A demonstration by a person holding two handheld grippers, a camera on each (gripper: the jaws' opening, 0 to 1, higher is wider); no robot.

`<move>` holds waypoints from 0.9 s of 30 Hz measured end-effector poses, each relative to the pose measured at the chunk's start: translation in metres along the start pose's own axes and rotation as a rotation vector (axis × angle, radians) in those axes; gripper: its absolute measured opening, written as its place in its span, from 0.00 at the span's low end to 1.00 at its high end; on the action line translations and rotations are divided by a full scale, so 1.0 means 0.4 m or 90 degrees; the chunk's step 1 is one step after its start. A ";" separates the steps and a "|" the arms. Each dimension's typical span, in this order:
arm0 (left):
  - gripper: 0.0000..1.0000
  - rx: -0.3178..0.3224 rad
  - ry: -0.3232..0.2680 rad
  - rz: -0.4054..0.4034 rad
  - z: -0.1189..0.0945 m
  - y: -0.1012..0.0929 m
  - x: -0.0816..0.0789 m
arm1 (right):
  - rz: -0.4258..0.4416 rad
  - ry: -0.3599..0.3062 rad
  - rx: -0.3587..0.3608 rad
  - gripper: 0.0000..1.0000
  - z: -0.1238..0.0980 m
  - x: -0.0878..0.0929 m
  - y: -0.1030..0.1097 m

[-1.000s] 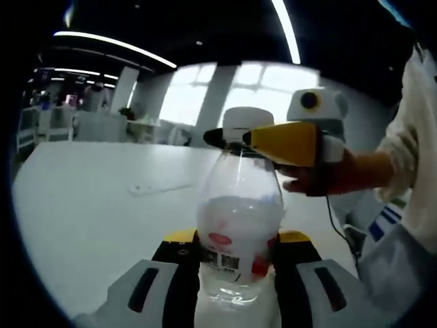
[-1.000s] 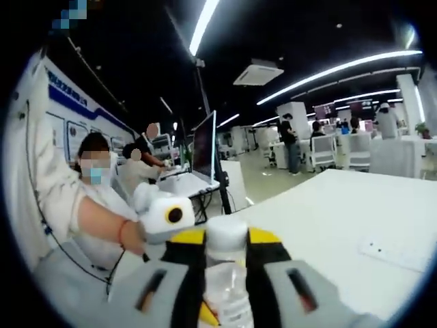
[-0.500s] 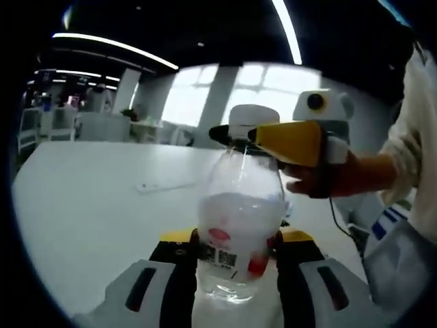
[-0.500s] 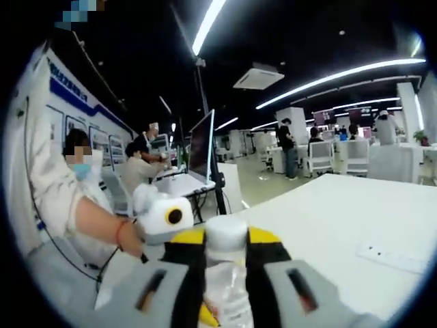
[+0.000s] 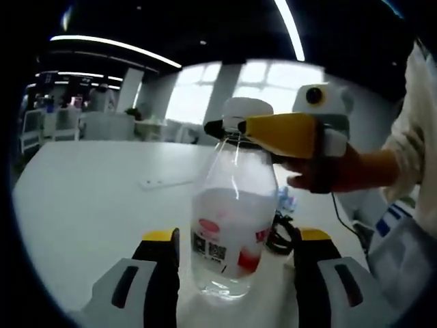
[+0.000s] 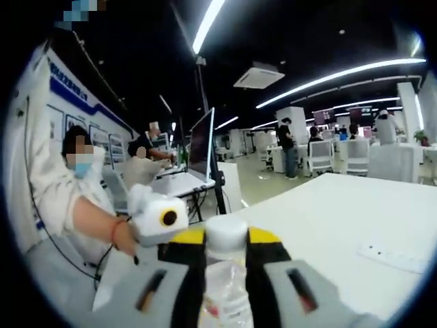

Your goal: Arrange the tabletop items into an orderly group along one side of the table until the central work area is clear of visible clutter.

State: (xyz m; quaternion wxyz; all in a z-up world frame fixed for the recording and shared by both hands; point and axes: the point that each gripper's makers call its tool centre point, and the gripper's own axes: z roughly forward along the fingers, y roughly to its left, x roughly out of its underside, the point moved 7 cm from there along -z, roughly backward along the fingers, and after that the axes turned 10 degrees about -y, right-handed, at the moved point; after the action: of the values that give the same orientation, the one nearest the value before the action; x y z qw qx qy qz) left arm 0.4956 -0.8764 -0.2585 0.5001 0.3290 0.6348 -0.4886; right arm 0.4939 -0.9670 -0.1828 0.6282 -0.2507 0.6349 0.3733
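A clear plastic bottle (image 5: 232, 229) with a red and white label and a white cap (image 5: 247, 111) stands upright on the white table (image 5: 82, 205). My left gripper (image 5: 236, 240) is open, its yellow-tipped jaws standing apart on either side of the bottle's lower body with a gap on each side. My right gripper (image 5: 232, 130) comes in from the right and is shut on the bottle's neck just under the cap. In the right gripper view, the cap (image 6: 227, 234) sits between the jaws of my right gripper (image 6: 227, 251), and a hand holds the left gripper (image 6: 156, 220) at the left.
A flat white strip (image 5: 164, 182) lies on the table behind the bottle, also seen as a strip (image 6: 399, 256) at the right. A dark cable tangle (image 5: 280, 229) lies behind the bottle. A monitor (image 6: 203, 147) and seated people are off the table's edge.
My left gripper's jaws have opened off the bottle's body, which they held before. The right gripper stays shut at the cap, and the bottle stays upright.
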 end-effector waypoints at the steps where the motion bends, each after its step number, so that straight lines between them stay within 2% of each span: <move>1: 0.66 -0.003 0.000 0.000 -0.006 -0.002 -0.001 | -0.003 0.000 0.000 0.17 0.000 0.001 -0.001; 4: 0.66 -0.010 -0.010 -0.007 -0.017 -0.009 -0.002 | -0.009 0.004 -0.002 0.17 -0.004 0.004 -0.002; 9: 0.65 -0.046 -0.024 -0.004 -0.049 -0.009 -0.005 | -0.012 0.001 0.006 0.17 -0.012 0.013 -0.011; 13: 0.67 -0.080 -0.074 -0.023 -0.087 -0.024 -0.027 | -0.019 0.000 0.010 0.17 -0.017 0.018 -0.015; 14: 0.67 -0.085 -0.085 -0.028 -0.100 -0.036 -0.032 | -0.022 0.000 0.012 0.17 -0.019 0.020 -0.018; 20: 0.69 -0.093 -0.098 -0.045 -0.147 -0.109 -0.030 | -0.027 -0.006 0.014 0.17 -0.023 0.020 -0.027; 27: 0.68 -0.080 -0.086 -0.055 -0.185 -0.202 -0.023 | -0.029 -0.010 0.013 0.17 -0.023 0.020 -0.029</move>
State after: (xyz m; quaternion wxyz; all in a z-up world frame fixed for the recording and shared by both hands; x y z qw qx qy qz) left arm 0.4019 -0.8304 -0.2244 0.5403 0.2356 0.6424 -0.4898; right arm 0.4967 -0.9799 -0.1930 0.6440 -0.2559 0.6279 0.3543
